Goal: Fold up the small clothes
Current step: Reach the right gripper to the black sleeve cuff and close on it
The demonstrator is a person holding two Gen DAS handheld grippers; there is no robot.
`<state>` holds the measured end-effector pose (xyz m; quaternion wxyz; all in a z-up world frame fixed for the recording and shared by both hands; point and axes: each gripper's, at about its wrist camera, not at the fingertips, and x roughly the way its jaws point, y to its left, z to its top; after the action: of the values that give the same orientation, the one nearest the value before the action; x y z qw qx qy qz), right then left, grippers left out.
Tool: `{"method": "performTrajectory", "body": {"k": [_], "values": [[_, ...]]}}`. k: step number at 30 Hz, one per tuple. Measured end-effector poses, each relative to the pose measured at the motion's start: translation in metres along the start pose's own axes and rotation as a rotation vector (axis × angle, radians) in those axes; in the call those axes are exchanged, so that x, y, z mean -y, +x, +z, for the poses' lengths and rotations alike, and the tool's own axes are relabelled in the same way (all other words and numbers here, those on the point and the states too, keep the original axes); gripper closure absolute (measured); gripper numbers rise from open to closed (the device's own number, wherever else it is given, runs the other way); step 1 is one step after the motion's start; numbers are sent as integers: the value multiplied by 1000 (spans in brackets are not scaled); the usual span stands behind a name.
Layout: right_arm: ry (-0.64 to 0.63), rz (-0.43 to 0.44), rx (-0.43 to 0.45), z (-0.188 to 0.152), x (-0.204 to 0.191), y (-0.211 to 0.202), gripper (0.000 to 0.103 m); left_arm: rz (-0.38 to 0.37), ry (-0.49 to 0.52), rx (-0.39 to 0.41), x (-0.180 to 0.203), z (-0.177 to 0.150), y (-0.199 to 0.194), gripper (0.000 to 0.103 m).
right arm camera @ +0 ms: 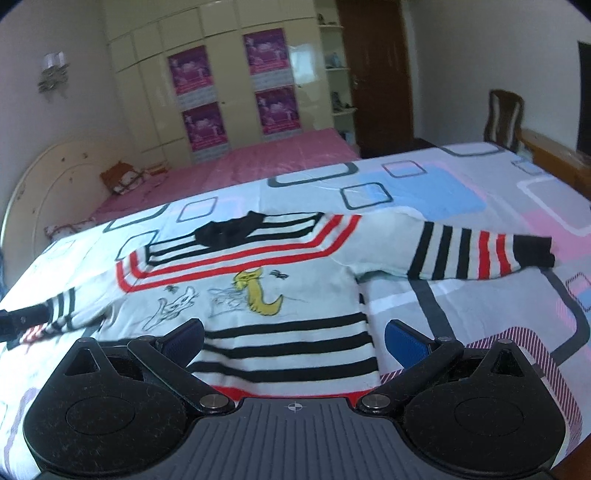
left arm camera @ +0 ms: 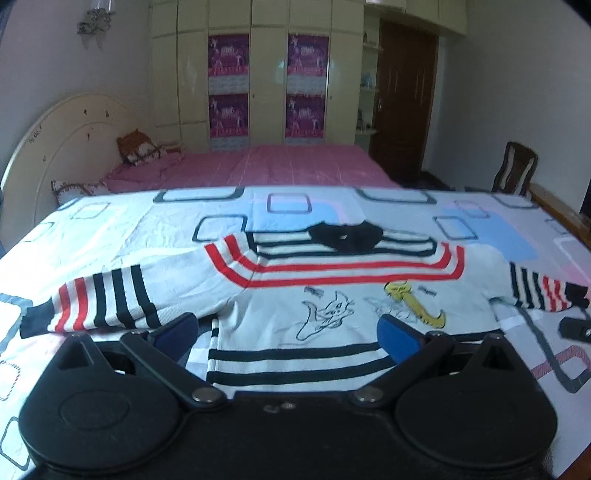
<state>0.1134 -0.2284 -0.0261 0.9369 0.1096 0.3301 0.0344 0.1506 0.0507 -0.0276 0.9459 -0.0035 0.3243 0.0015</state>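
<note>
You held your left gripper (left arm camera: 288, 330) and right gripper (right arm camera: 293, 338) spread wide above the striped sweater (left arm camera: 295, 295), spread flat on the bed (left arm camera: 110, 229).

Patterned sheet (left arm camera: 110, 229) underneath. Ahead: pink bed (left arm camera: 295, 162), cream headboard (left arm camera: 55, 147) far left, wardrobe (left arm camera: 255, 74) with purple posters (left arm camera: 228, 55). Brown door (left arm camera: 406, 99) and chair (left arm camera: 515, 168) ahead right. Wall lamp (left arm camera: 94, 18) upper left.
</note>
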Motion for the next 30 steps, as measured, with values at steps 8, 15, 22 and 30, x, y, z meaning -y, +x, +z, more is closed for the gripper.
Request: {"method": "performTrajectory", "body": {"k": [8, 15, 22, 30], "values": [[15, -55, 1, 17, 35, 26, 0, 12, 22, -128, 12, 0, 42, 0], [29, -39, -33, 32, 83, 60, 0, 37, -26, -149, 33, 5, 72, 0], [50, -78, -44, 43, 140, 93, 1, 53, -13, -162, 72, 13, 107, 0], [140, -178, -58, 45, 216, 122, 26, 49, 74, -115, 114, 18, 136, 0]]}}
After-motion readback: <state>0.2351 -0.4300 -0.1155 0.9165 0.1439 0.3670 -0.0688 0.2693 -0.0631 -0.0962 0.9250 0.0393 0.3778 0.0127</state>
